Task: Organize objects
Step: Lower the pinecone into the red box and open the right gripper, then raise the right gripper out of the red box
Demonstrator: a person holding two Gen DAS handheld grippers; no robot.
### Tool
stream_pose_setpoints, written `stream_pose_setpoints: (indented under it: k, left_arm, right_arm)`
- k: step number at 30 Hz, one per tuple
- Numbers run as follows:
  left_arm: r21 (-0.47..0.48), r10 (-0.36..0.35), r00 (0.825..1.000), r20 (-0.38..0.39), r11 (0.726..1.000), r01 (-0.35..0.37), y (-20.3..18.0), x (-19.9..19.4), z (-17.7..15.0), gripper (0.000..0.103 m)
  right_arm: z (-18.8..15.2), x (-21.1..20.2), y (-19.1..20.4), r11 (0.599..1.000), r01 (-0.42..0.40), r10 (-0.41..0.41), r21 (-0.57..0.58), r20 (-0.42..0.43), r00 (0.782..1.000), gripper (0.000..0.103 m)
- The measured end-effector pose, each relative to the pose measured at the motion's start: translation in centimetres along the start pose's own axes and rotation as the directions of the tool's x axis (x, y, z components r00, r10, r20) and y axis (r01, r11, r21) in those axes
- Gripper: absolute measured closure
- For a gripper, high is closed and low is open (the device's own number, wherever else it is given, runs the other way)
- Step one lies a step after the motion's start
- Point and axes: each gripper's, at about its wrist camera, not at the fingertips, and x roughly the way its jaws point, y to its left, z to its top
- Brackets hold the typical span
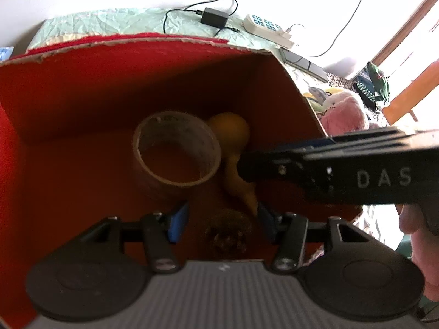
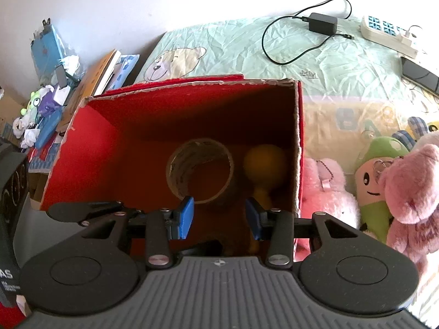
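Note:
A red cardboard box (image 1: pixel 82 87) (image 2: pixel 115 126) stands open on the bed. Inside lie a roll of clear tape (image 1: pixel 177 150) (image 2: pixel 200 171), a yellow rubber bulb with a pointed nozzle (image 1: pixel 233 148) (image 2: pixel 264 168) and a dark round object (image 1: pixel 227 233), blurred. My left gripper (image 1: pixel 222 220) is open and empty over the box, above the dark object. My right gripper (image 2: pixel 219 219) is open and empty over the box's near side. The right gripper's body (image 1: pixel 343 172) crosses the left wrist view from the right.
Plush toys lie right of the box: a pink bear (image 2: pixel 411 192), a green one (image 2: pixel 376 181), a pale pink one (image 2: pixel 326 189). A charger (image 2: pixel 322 23), power strip (image 2: pixel 389 34) and dark phone (image 2: pixel 419 75) lie on the green sheet behind. Books and clutter (image 2: pixel 55 104) sit left.

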Motion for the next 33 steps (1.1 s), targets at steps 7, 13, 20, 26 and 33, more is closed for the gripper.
stream_pose_setpoints:
  k: [7,13,20,26,33]
  left_arm:
    - [0.016,0.117,0.992,0.037,0.993,-0.117,-0.8,-1.7,0.0,0.038]
    - [0.06,0.206,0.976,0.075,0.976,-0.211,-2.0,-2.9,0.1,0.03]
    - [0.075,0.295,0.949,0.112,0.95,-0.304,-2.7,-3.4,0.2,0.023]
    - [0.054,0.352,0.923,0.157,0.93,-0.364,-3.2,-4.8,0.0,0.015]
    - [0.004,0.439,0.879,0.189,0.894,-0.447,-4.2,-5.4,0.0,0.009]
  right_arm:
    - [-1.3,-0.9,0.2,1.0,0.01,-0.01,0.013,0.038,0.999,0.059]
    - [-2.4,-1.8,-0.4,0.996,0.022,-0.033,0.085,0.124,0.992,0.058]
    - [-3.8,-2.5,0.1,0.993,0.048,-0.066,0.108,0.178,0.982,0.058]
    - [-4.3,-3.7,-0.3,0.988,0.059,-0.09,0.142,0.222,0.971,0.058]
    - [-4.7,-5.2,-0.7,0.986,0.039,-0.079,0.161,0.251,0.965,0.056]
